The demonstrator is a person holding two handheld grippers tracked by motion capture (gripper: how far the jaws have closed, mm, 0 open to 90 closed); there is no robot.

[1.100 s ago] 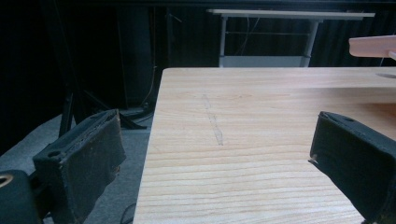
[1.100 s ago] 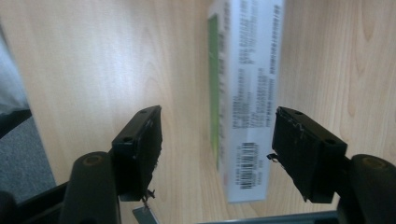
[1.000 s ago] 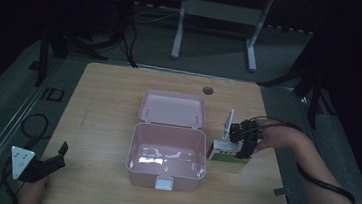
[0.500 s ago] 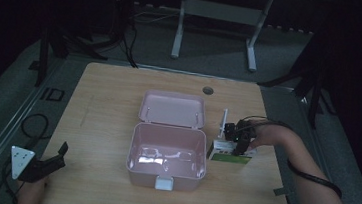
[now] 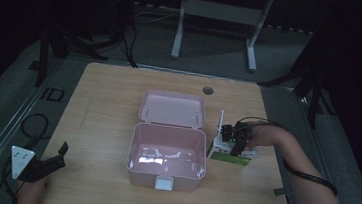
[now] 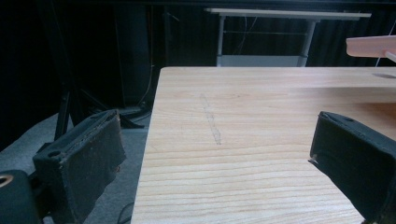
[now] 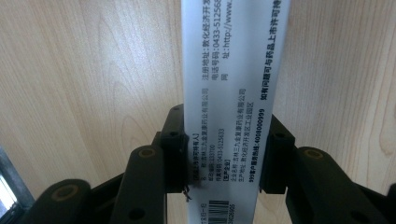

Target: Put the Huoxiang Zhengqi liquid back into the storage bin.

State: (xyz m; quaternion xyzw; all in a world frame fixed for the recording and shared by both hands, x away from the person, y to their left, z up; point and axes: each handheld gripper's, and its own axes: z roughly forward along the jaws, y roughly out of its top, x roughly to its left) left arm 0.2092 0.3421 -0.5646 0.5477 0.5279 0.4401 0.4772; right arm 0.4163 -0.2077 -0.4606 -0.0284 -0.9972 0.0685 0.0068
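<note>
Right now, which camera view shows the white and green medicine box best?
The right gripper view: the white and green medicine box stands close up, its print readable, clamped between the right gripper fingers. The high view shows it small, beside the open pink plastic case.

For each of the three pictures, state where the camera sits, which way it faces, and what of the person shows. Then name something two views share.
High view: above the near side, facing forward and down on the table; both forearms show.
Left gripper view: on the left tool, facing level across the table; open jaws show.
Right gripper view: on the right tool, facing down at the box it grips.
Shared: high and left views both show the pink case.
</note>
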